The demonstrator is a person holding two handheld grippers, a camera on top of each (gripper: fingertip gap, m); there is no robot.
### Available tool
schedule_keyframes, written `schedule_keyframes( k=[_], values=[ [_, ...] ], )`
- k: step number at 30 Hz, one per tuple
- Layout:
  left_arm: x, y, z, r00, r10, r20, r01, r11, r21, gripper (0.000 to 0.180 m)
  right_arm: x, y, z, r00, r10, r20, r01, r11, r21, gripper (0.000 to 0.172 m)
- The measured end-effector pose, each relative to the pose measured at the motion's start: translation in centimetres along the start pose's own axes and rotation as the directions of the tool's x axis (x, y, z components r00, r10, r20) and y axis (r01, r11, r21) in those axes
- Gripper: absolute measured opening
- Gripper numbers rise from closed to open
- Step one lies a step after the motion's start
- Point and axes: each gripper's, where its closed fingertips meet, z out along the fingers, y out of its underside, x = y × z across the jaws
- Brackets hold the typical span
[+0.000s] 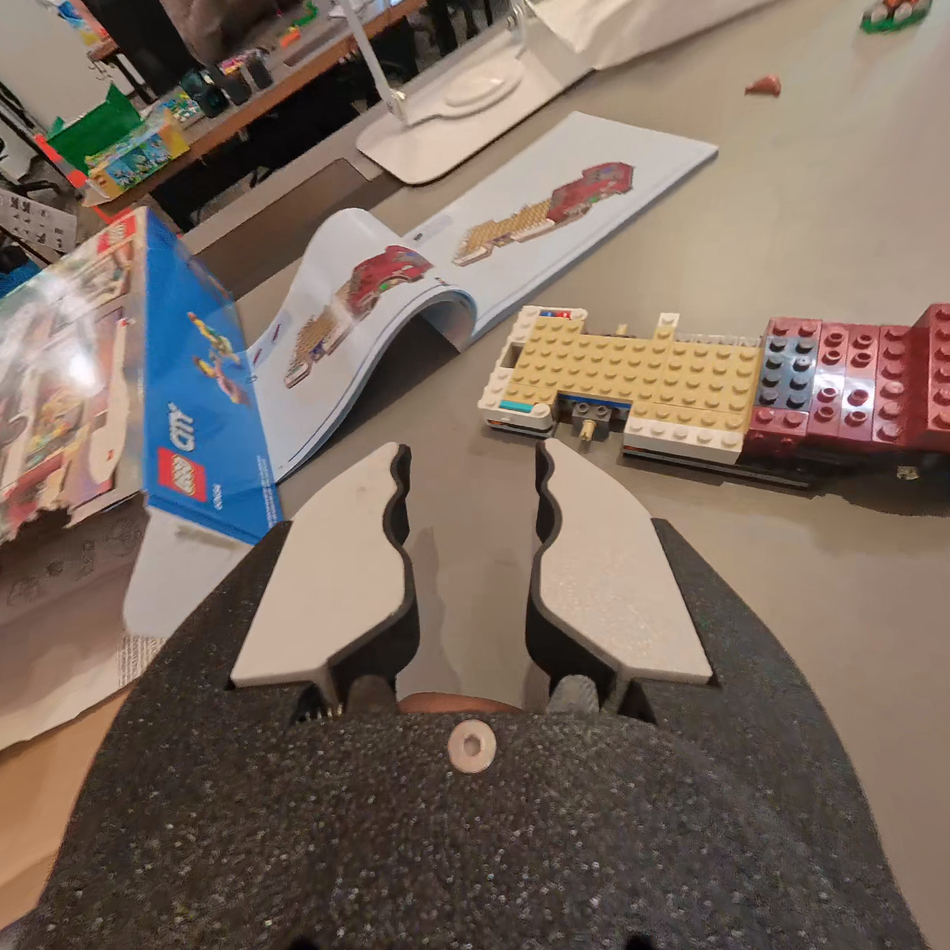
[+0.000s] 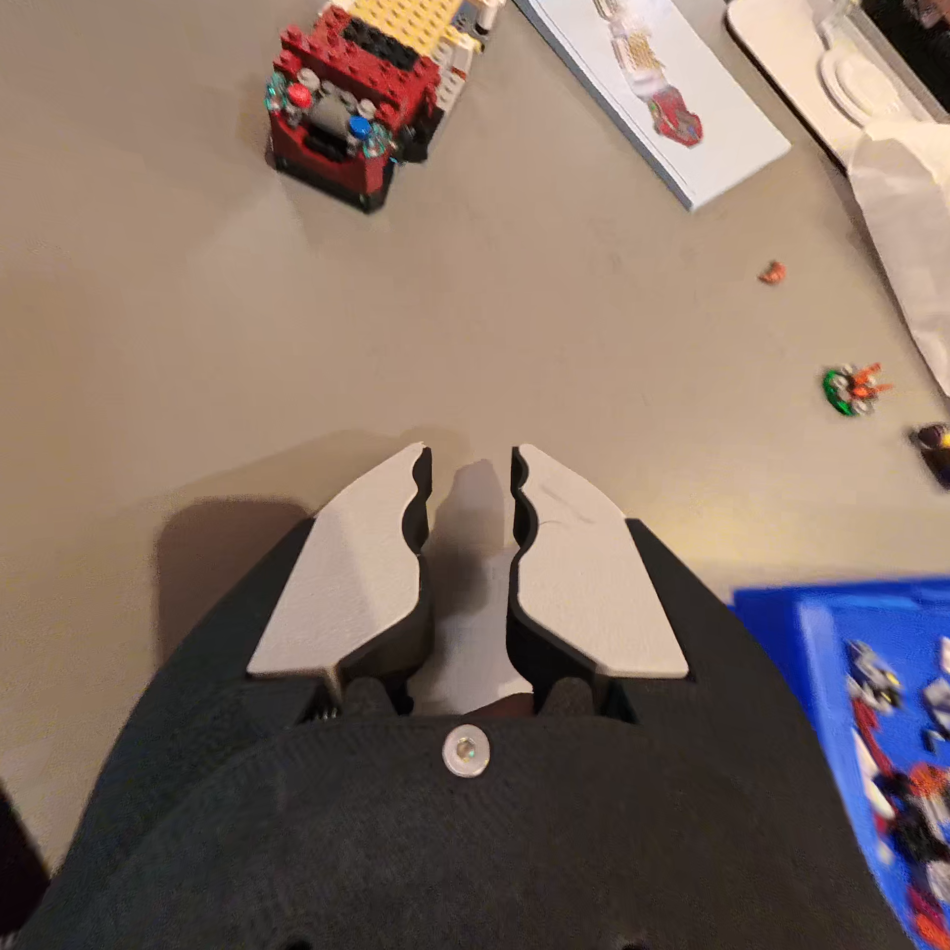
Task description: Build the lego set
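My left gripper (image 1: 472,452) is open with bare table between its fingers. It hovers just short of a long brick-built vehicle (image 1: 668,380) with a tan studded deck, white edges and a dark red front. A small tan pin (image 1: 588,429) sticks out of the vehicle's near side, close to my right fingertip. My right gripper (image 2: 470,455) is open and empty over bare table. The same vehicle (image 2: 360,97) shows far ahead in the right wrist view, its dark red end with red and blue round pieces facing me.
An open instruction booklet (image 1: 514,231) lies beyond the vehicle, next to a blue set box (image 1: 195,370). A white lamp base (image 1: 452,123) stands behind. A blue tray (image 2: 848,719) of loose pieces is at the right, with small loose parts (image 2: 853,390) on the table. Tip to tip, the grippers are about 30 centimetres apart. Measured from the fingertips, the small tan pin (image 1: 588,429) is 4 centimetres or so from the left gripper and 25 centimetres from the right.
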Motion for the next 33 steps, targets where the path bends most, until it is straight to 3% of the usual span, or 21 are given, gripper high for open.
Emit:
schedule_keyframes(
  k=[8,14,17,22,26,33],
  values=[
    [0.9,0.8,0.9,0.999,0.026,-0.043,-0.029,0.997,-0.075,0.047,5.7,1.0,-9.0,0.994,-0.089,0.059,0.092,0.994,-0.051,0.03],
    [0.6,1.1,1.2,0.994,-0.065,-0.091,0.055,0.993,-0.105,0.044,16.6,4.3,-12.1,0.991,-0.116,-0.066,0.101,0.976,-0.191,0.029],
    [0.8,1.3,1.4,0.992,-0.065,-0.106,0.052,0.991,-0.123,0.043,22.6,7.7,-11.5,0.99,-0.089,-0.108,0.052,0.951,-0.305,0.029],
    [1.2,1.7,1.8,0.991,-0.043,-0.128,0.023,0.988,-0.153,0.041,29.7,12.7,-8.2,0.994,-0.083,-0.065,0.041,0.873,-0.487,0.026],
    [1.4,1.7,1.8,0.991,-0.025,-0.132,0.005,0.988,-0.156,0.041,32.0,15.3,-6.1,0.997,-0.076,0.007,0.064,0.782,-0.621,0.023],
    [1.7,2.1,2.0,0.991,0.001,-0.137,-0.025,0.984,-0.176,0.04,32.5,14.0,-3.3,0.987,-0.124,0.104,0.162,0.752,-0.639,0.02]
  ],
)
